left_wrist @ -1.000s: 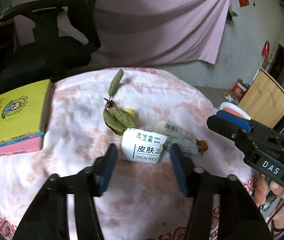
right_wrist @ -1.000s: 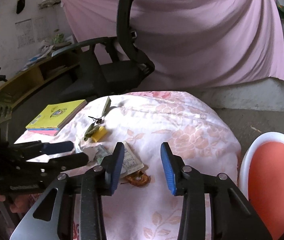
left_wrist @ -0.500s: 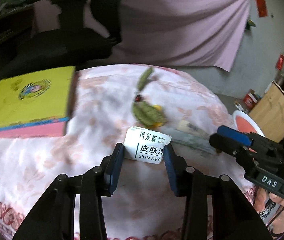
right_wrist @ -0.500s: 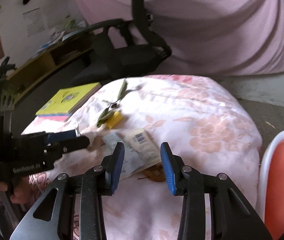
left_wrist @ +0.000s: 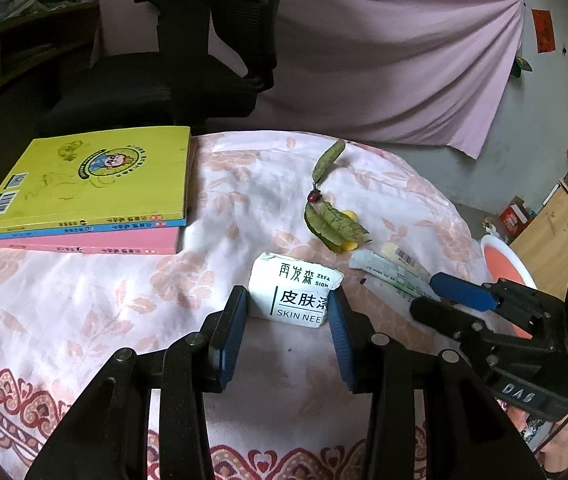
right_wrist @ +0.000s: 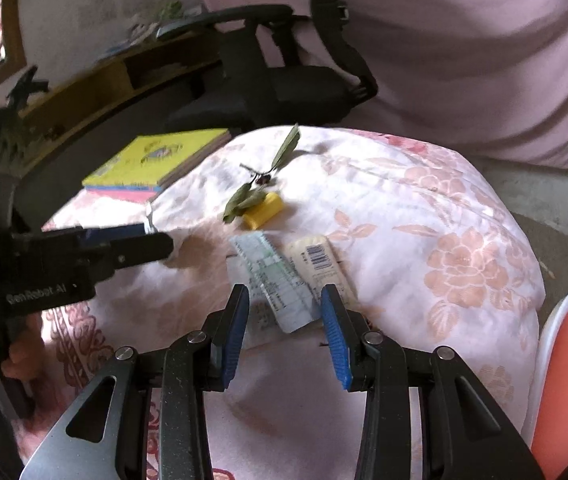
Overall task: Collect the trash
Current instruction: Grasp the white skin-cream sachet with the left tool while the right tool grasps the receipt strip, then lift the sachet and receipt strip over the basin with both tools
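Table: round, under a pale floral cloth [left_wrist: 131,304]; pink curtain [left_wrist: 384,60] and black office chair [left_wrist: 187,40] behind it.
Left claw [left_wrist: 288,312]: blue pads on either side of a white packet [left_wrist: 294,290]; the right pad meets the packet's edge, the left sits right at its corner. Whether they press I cannot tell.
Packet: flat on the cloth, printed "SKIN NEE", its near end between the pads.
Right claw [right_wrist: 285,312]: jaws apart, straddling the near end of a green-printed wrapper [right_wrist: 279,280]; gaps show on both sides.
Wrappers: the green-printed one lies beside a cream wrapper [right_wrist: 320,264] with a barcode, touching or overlapping it, just right of the packet.
Leaves: green leaves [left_wrist: 334,224] on a twig with a red berry [left_wrist: 314,197], beyond the packet; one more leaf [left_wrist: 328,159] farther back.
Yellow piece [right_wrist: 263,209]: partly under the leaves.
Books [left_wrist: 87,192]: yellow on blue on pink, stacked at the table's left.
Stool [right_wrist: 564,372]: orange seat, white rim, right of the table.
Hand [right_wrist: 7,356]: grips the left claw's handle.
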`<state>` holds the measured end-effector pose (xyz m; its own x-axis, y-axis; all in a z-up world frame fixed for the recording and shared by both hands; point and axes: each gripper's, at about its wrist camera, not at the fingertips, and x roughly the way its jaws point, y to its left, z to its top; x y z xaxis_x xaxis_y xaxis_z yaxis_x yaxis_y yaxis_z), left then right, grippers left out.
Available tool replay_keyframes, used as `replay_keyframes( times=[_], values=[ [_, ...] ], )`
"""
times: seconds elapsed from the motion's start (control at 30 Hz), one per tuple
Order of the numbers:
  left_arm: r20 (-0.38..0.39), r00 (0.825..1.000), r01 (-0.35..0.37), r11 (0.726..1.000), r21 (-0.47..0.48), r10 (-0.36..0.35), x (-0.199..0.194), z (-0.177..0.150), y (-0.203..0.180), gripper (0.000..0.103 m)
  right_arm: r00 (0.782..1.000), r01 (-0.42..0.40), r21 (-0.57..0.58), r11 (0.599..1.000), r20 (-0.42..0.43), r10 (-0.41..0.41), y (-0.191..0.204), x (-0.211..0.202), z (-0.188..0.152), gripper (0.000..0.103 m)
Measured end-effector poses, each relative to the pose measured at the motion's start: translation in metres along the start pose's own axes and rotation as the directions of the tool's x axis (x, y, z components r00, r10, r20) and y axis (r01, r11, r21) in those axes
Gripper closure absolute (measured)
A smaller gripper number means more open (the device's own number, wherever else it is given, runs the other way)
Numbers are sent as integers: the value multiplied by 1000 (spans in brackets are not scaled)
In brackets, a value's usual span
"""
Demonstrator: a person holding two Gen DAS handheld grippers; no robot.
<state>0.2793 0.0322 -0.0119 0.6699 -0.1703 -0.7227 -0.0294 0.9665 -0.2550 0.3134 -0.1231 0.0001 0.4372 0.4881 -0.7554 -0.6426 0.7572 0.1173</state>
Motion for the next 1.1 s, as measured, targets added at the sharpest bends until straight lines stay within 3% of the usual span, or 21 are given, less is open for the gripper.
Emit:
replay_keyframes(
  times=[0.07,0.33,0.53,0.8,1.03,1.1],
  values=[
    [3,1000,-8,1000,-6,8,-3,-2,1,67,1000,10,-21,1000,-6,-10,4,1,-1,80],
    [41,999,-35,999,5,35,-16,-6,-6,68,1000,-4,-7,1000,30,5,3,-7,-4,86],
    [153,987,-68,995,66,57,-34,-12,-24,67,984,20,-20,1000,177,-16,7,-38,-10,86],
    [313,950,-70,988,138,23,-60,-10,-58,67,901,76,6,997,429,-71,4,-94,-23,86],
    [413,909,-40,969,243,-65,-75,-1,-103,67,808,153,69,986,565,-165,-15,-133,-37,86],
    [429,898,-29,960,279,-97,-79,-1,-116,67,792,162,88,983,583,-183,-22,-142,-41,86]
  ],
)
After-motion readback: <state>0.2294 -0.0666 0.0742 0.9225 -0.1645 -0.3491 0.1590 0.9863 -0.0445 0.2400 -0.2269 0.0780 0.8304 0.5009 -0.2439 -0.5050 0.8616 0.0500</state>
